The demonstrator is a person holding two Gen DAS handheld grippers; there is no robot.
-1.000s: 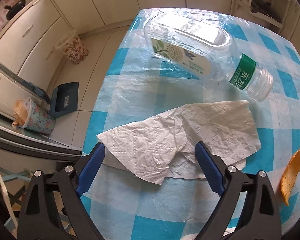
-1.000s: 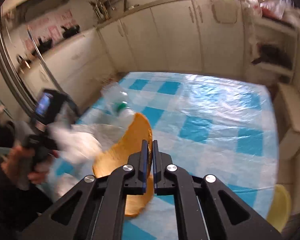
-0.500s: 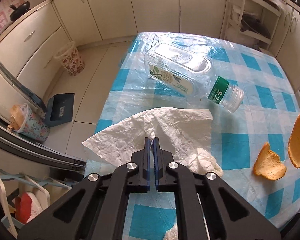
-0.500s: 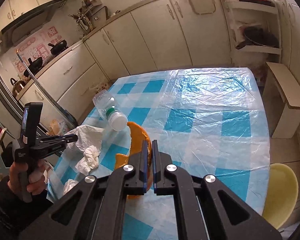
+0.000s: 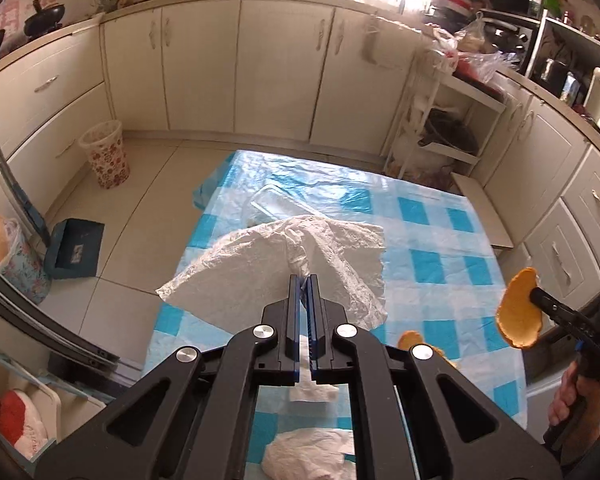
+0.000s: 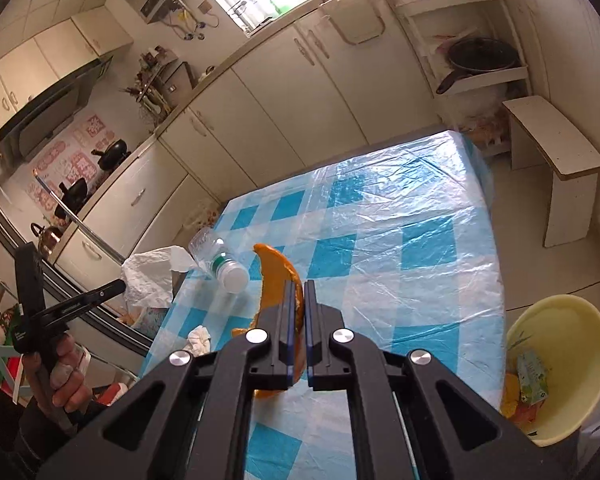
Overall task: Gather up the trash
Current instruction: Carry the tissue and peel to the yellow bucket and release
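Observation:
My left gripper (image 5: 304, 280) is shut on a white paper napkin (image 5: 260, 264), which hangs lifted above the blue-checked table (image 5: 432, 260). The napkin hides most of a clear plastic bottle (image 5: 272, 204) lying behind it. My right gripper (image 6: 298, 286) is shut on a curved orange peel (image 6: 274, 276), held in the air over the table's near side. In the right wrist view the bottle (image 6: 224, 264) lies on its side with its white cap toward me. The left gripper (image 6: 118, 286) with the napkin (image 6: 148, 276) shows at the table's left edge.
A yellow bin (image 6: 560, 364) holding trash stands on the floor right of the table. Crumpled tissues (image 5: 308, 456) and another peel piece (image 5: 410, 338) lie on the near table. A patterned wastebasket (image 5: 106, 154) and a dustpan (image 5: 76, 248) are on the floor at left.
The left gripper closed on the napkin and lifted it off the table. The right gripper carried the orange peel to the right and rolled, so the yellow bin came into view.

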